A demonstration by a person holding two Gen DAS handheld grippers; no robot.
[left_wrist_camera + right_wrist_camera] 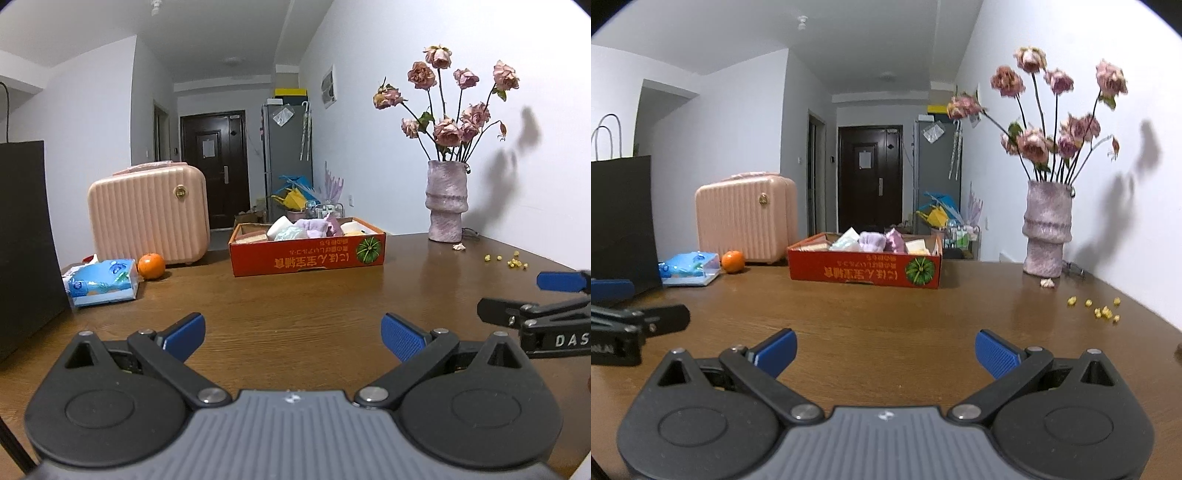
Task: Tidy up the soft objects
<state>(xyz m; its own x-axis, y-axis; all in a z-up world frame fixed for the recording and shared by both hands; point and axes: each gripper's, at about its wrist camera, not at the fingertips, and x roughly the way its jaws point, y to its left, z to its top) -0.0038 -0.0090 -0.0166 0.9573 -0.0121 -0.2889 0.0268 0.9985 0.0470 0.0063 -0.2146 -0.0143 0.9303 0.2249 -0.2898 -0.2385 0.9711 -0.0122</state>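
While both the left gripper (291, 334) and right gripper (884, 349) are held wide apart w/ nothing gripped, soft items (871, 240) sit piled in the red box (864, 271) across the table (295, 295); if 1 is grabbed carelessly, neighbours could be dragged out, or the vase (1048, 232) nearby knocked.

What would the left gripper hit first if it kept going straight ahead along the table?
Probably the red cardboard box holding soft items. The left gripper is open and empty, with bare wooden table in between; depth is uncertain through the fisheye.
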